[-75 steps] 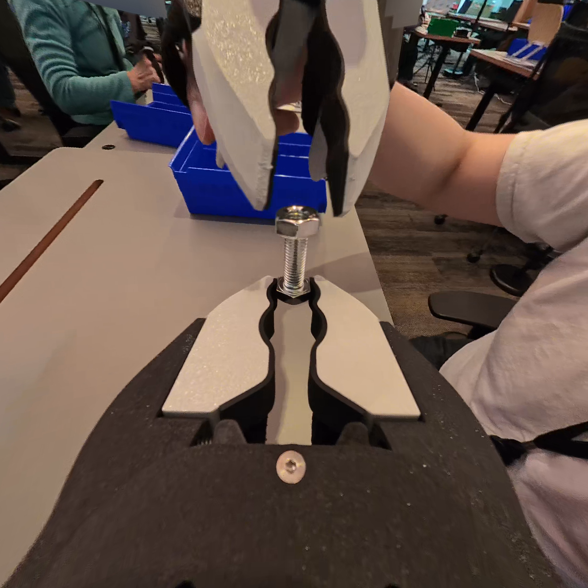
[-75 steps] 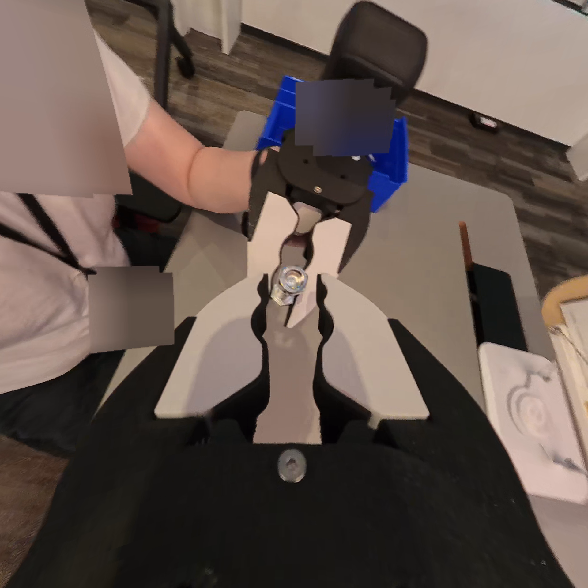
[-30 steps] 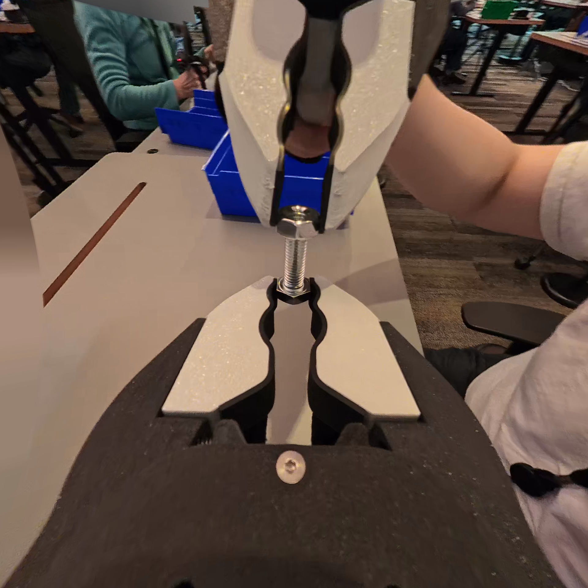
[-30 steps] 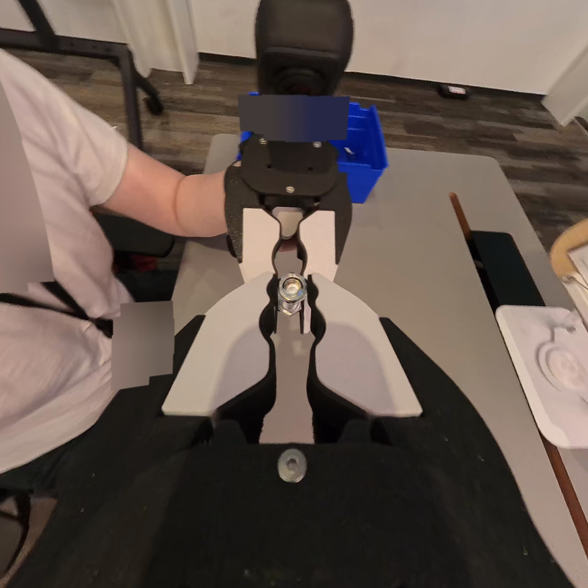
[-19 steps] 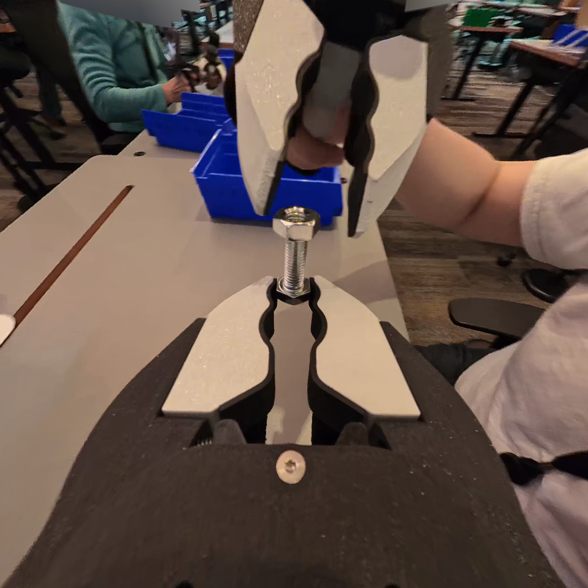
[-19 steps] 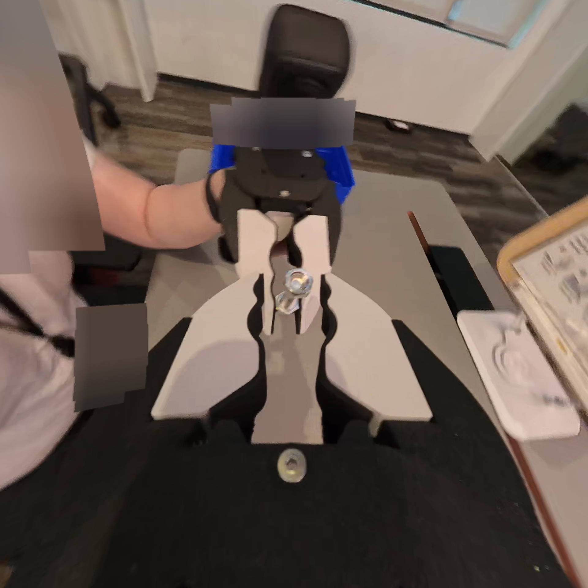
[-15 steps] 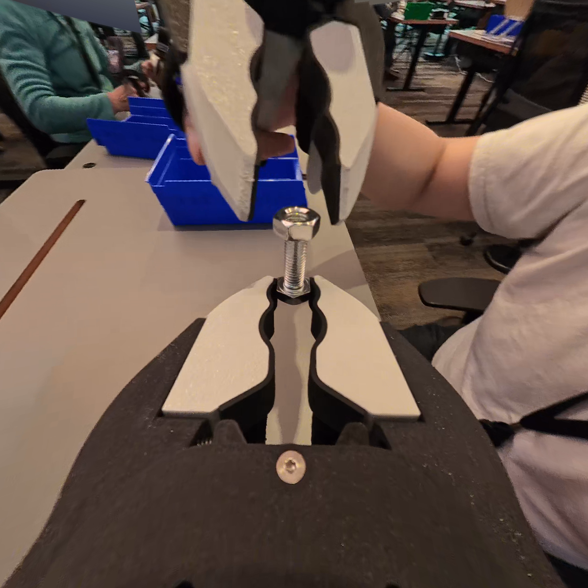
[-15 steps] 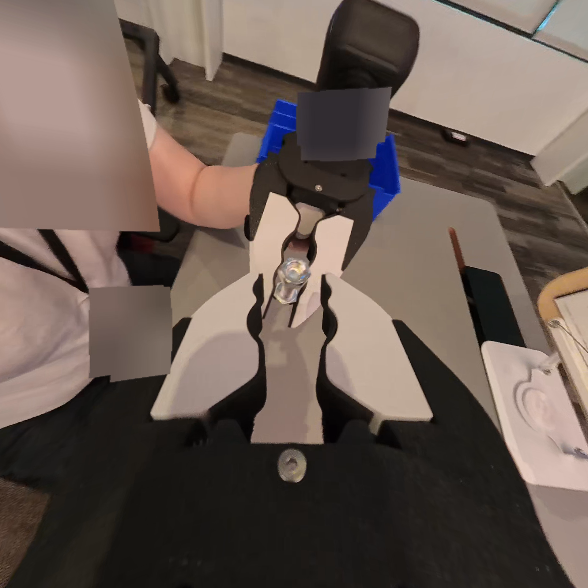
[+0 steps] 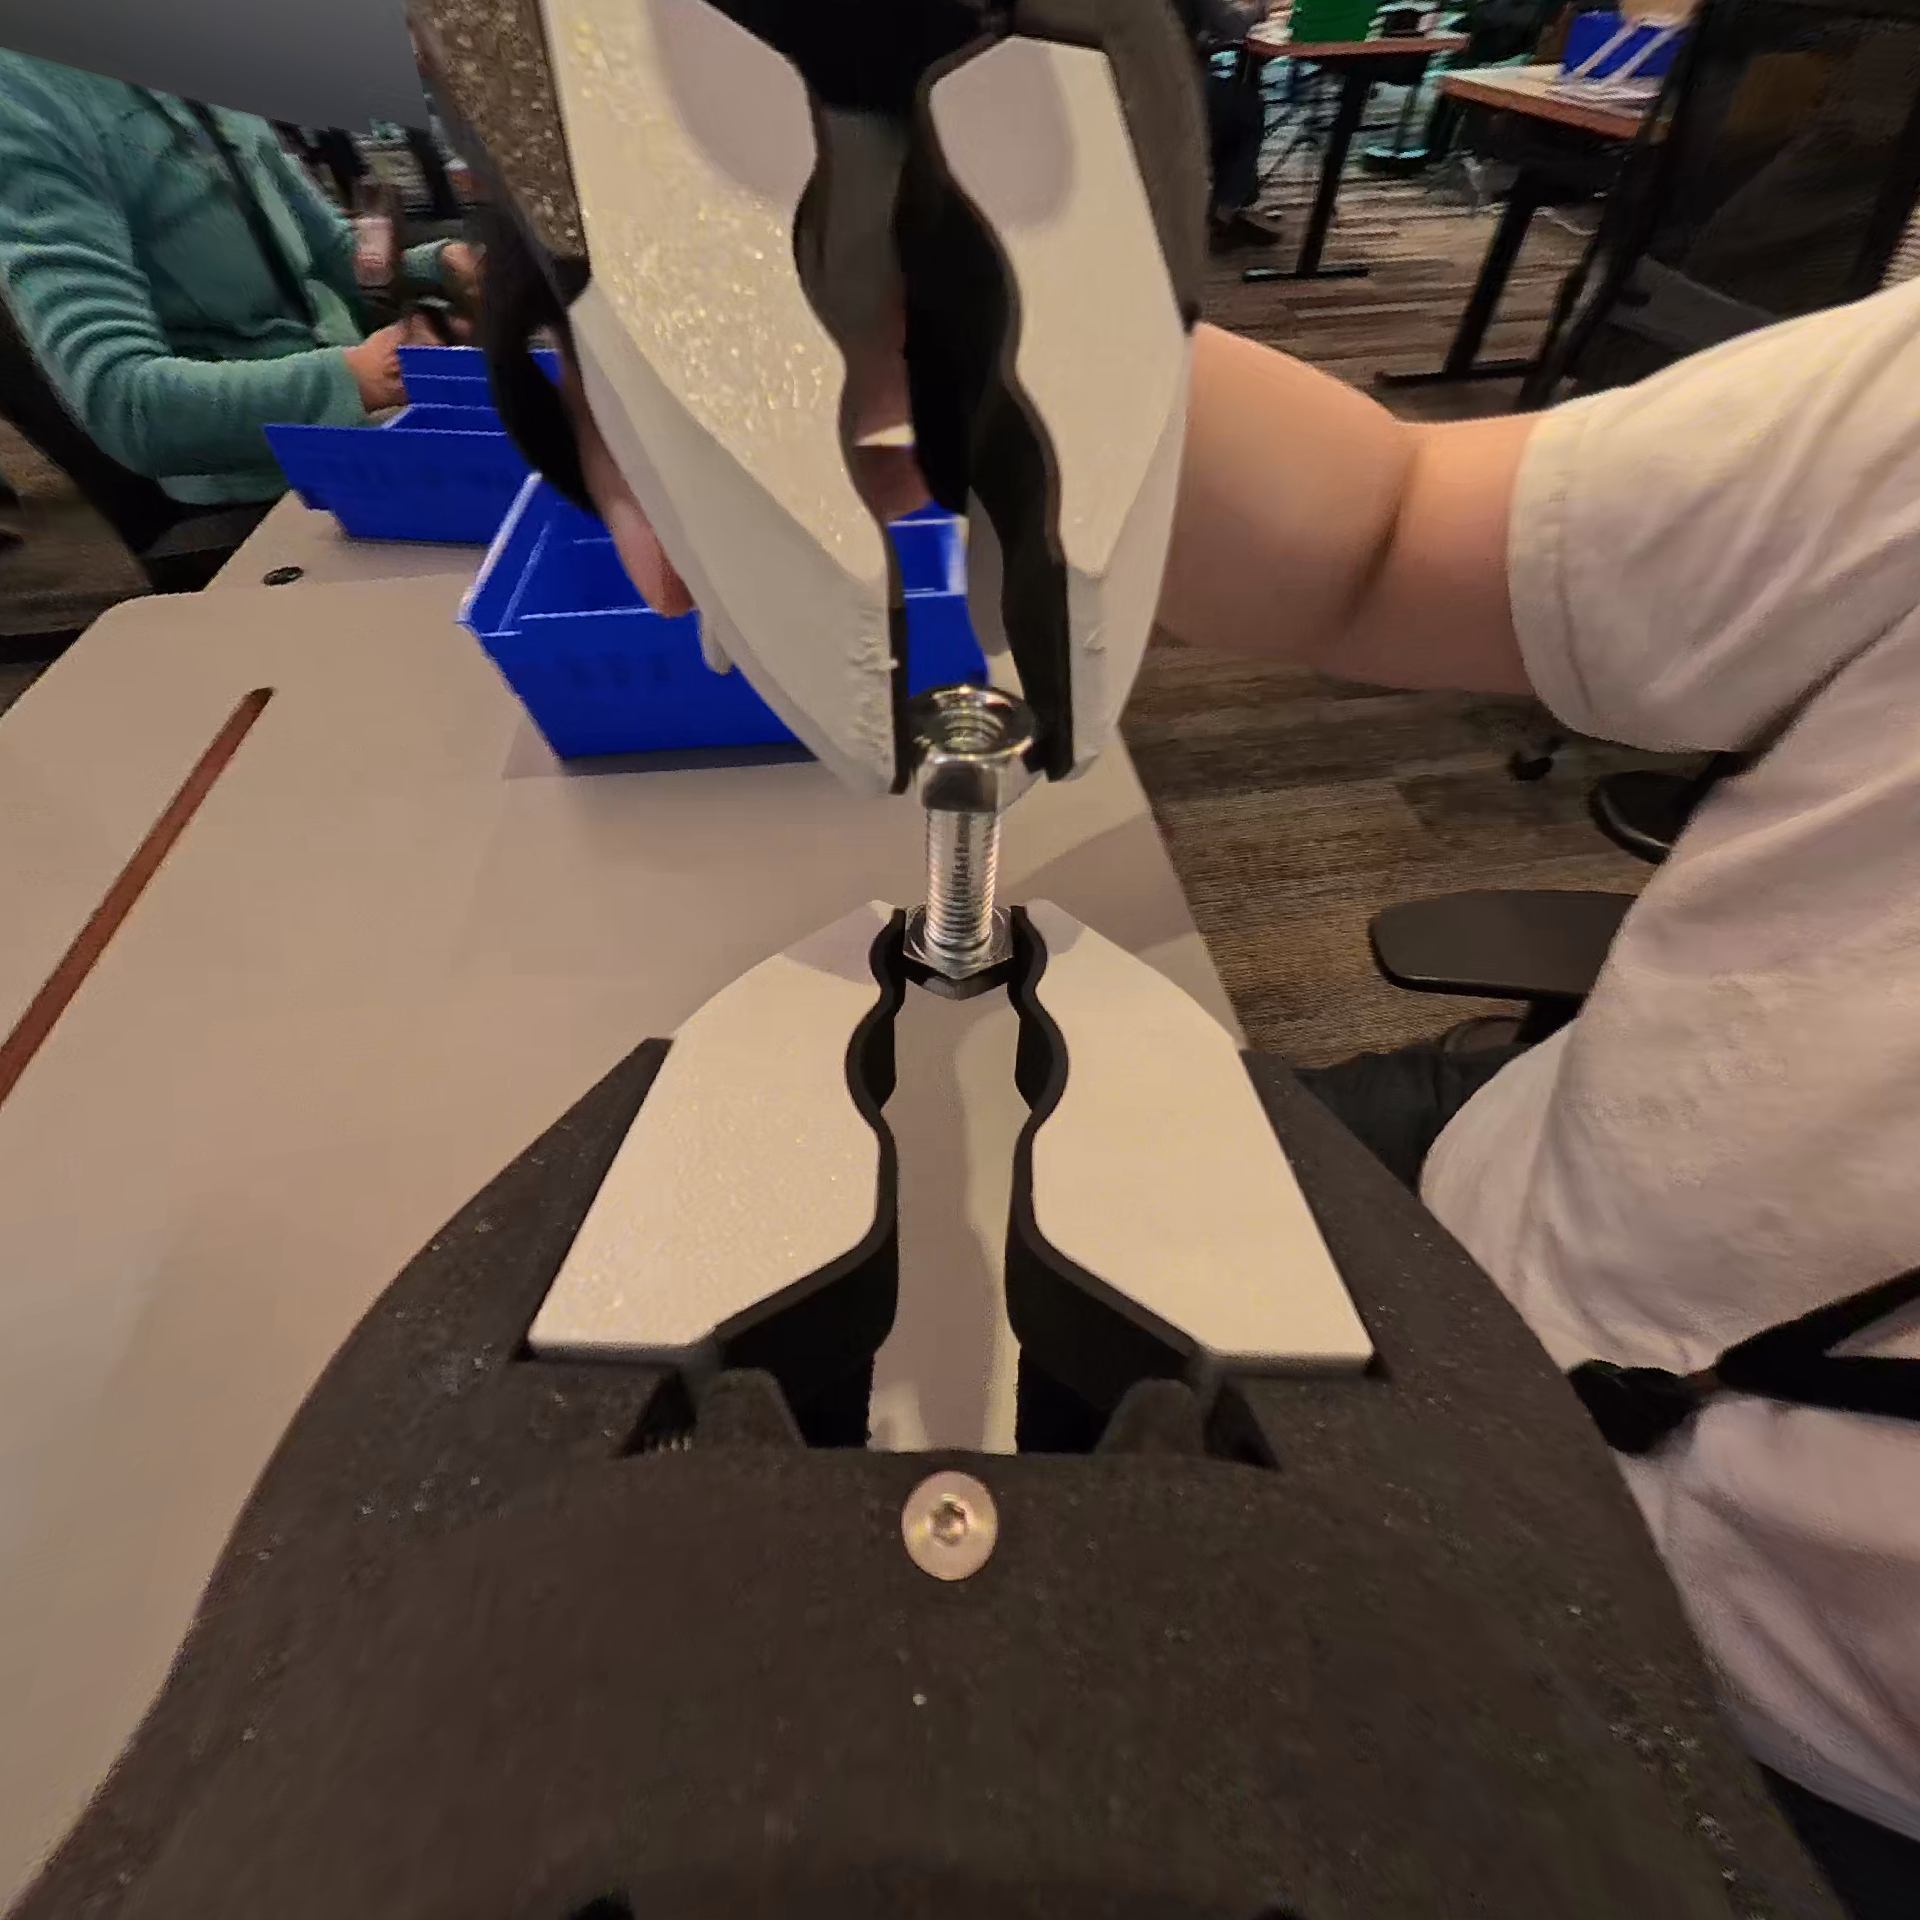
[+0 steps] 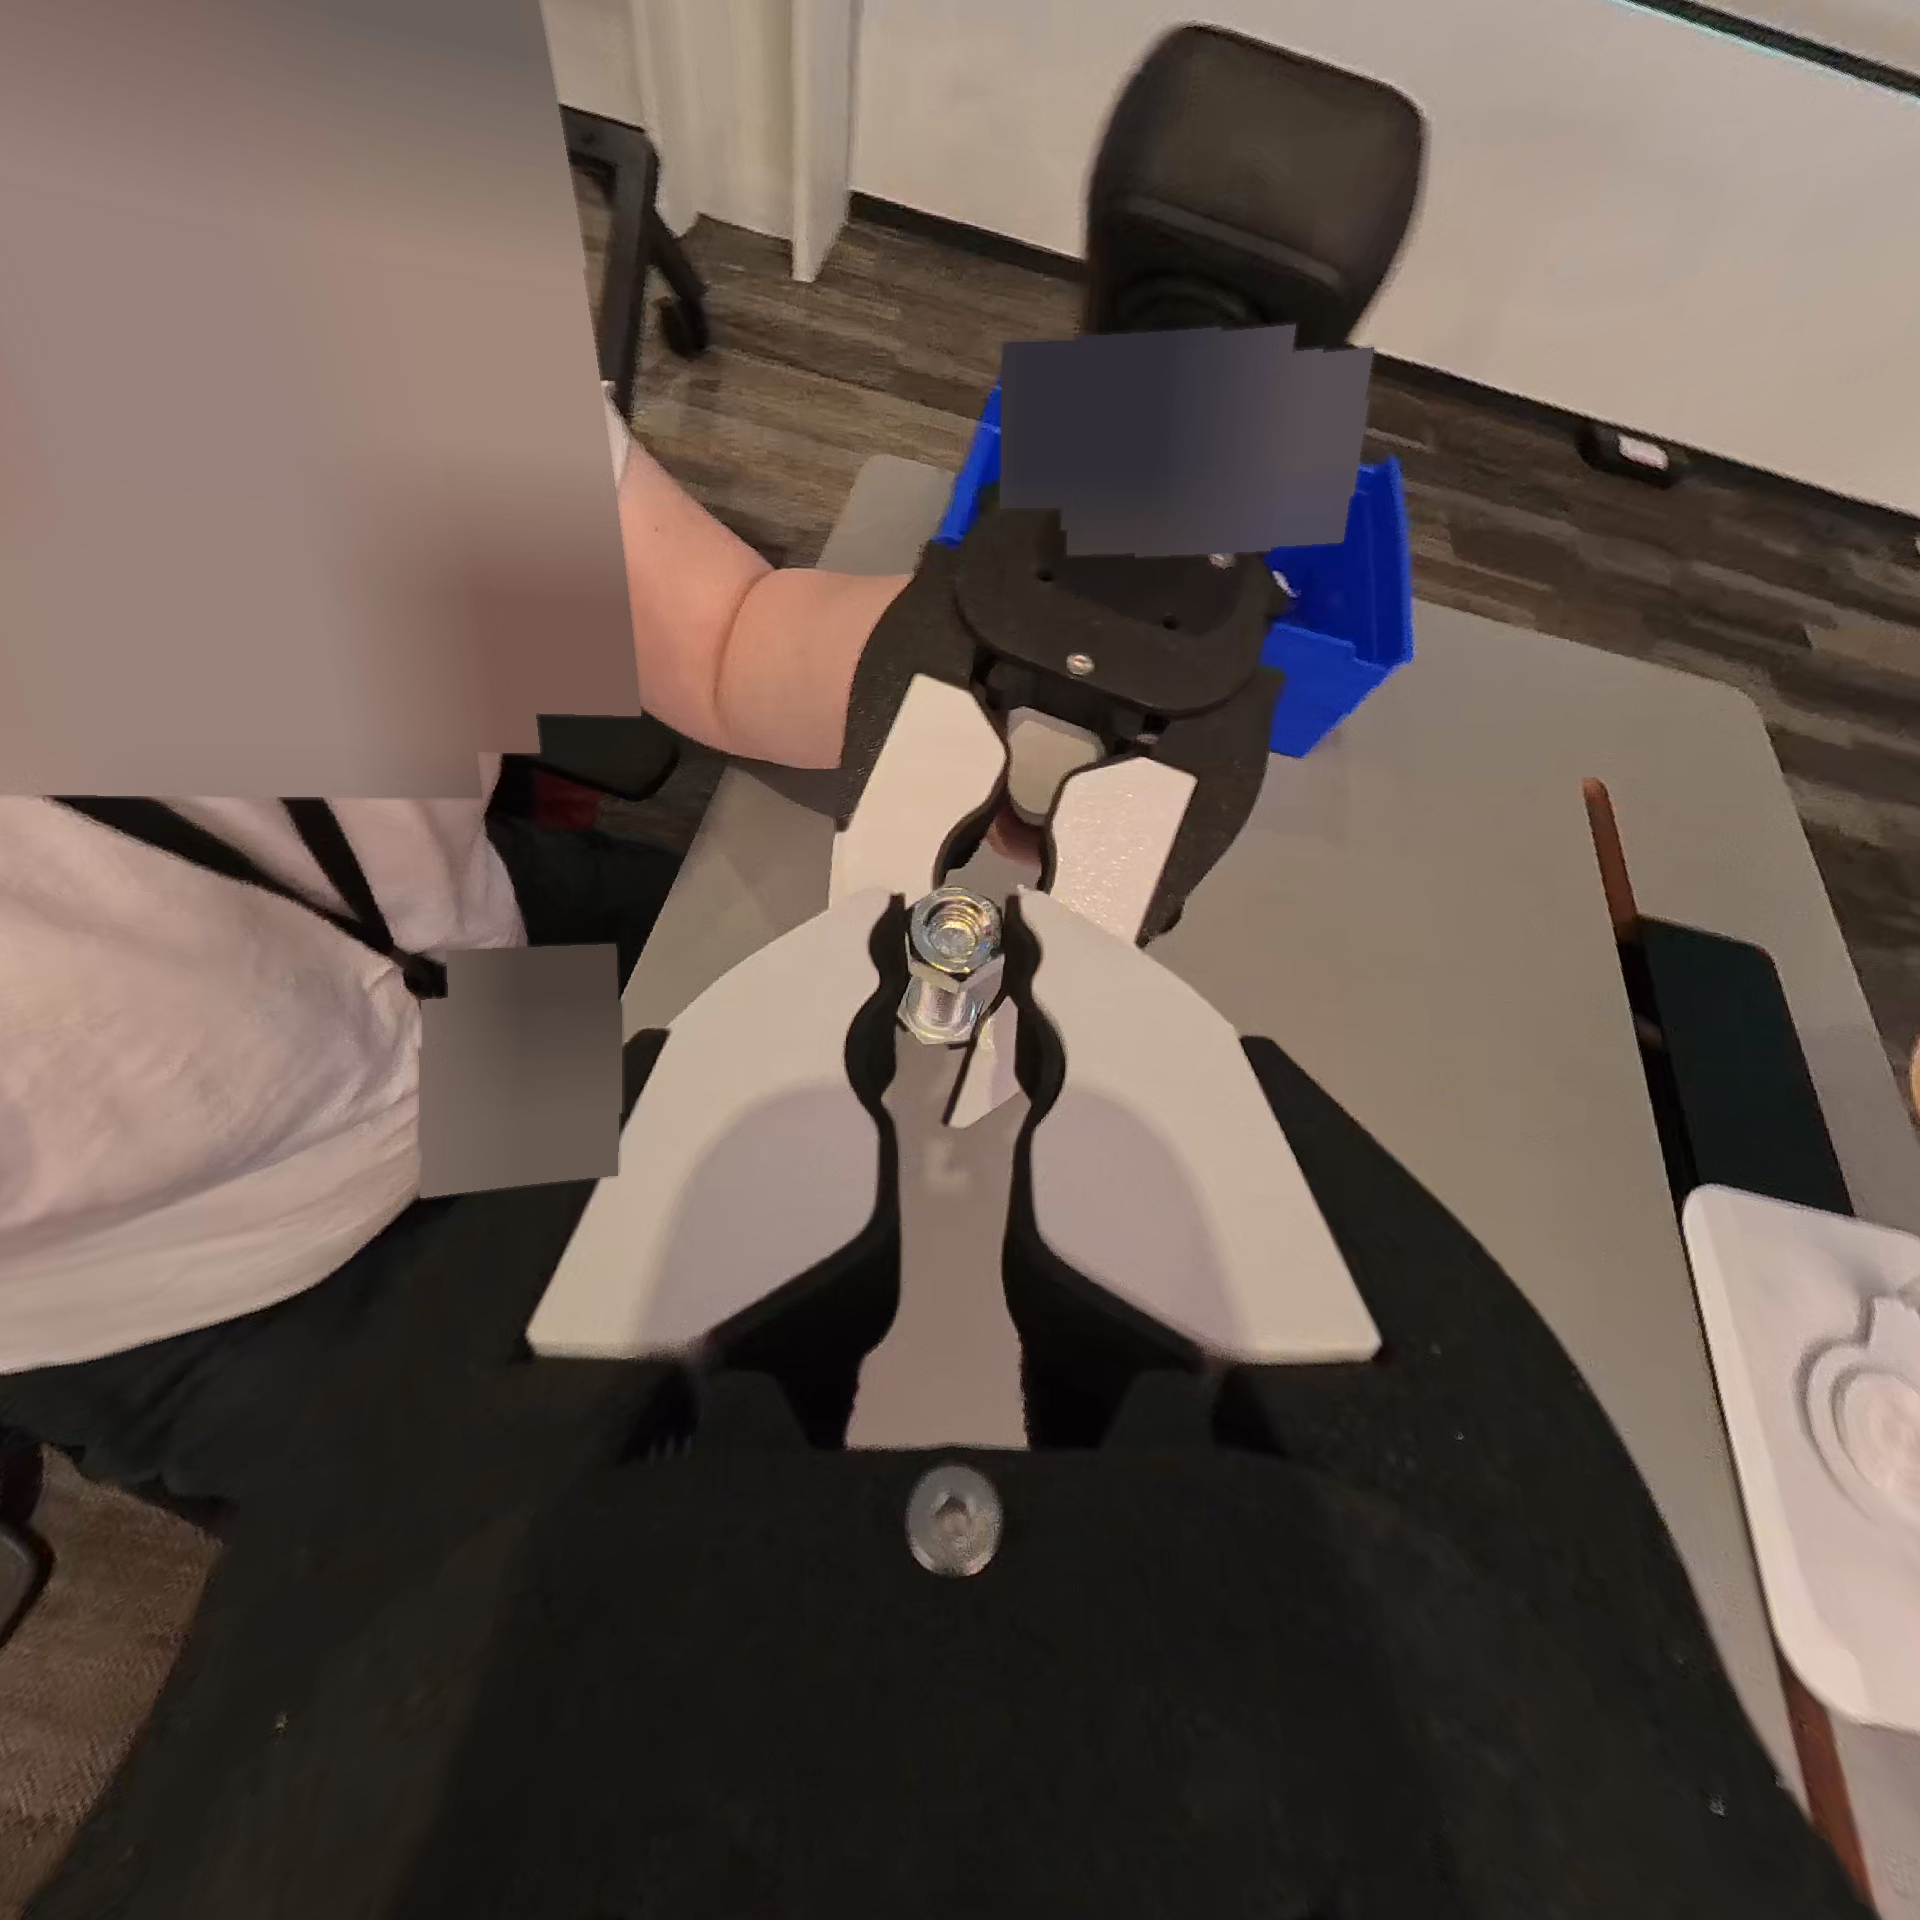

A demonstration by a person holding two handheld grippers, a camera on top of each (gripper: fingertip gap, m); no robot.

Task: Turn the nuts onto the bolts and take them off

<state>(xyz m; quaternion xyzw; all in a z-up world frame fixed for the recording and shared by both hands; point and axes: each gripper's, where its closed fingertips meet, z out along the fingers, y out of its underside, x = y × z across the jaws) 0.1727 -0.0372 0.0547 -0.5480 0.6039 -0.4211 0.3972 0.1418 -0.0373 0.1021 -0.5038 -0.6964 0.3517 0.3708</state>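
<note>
- The left gripper (image 9: 954, 951) is pinched tight on the head of the bolt (image 9: 961, 878), holding it upright above the grey table (image 9: 312, 935).
- The right gripper (image 9: 971, 764) comes down from above, its tips closed on the nut (image 9: 971, 738) at the bolt's top end.
- A blue bin (image 9: 623, 675) sits behind on the table.

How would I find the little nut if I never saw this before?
Find the grey table, then the two pairs of tongs meeting above it. Between them a shiny threaded bolt stands upright. The nut is the six-sided silver ring at its top end, pinched by the right tongs; the flat bolt head sits in the left tongs.
</note>
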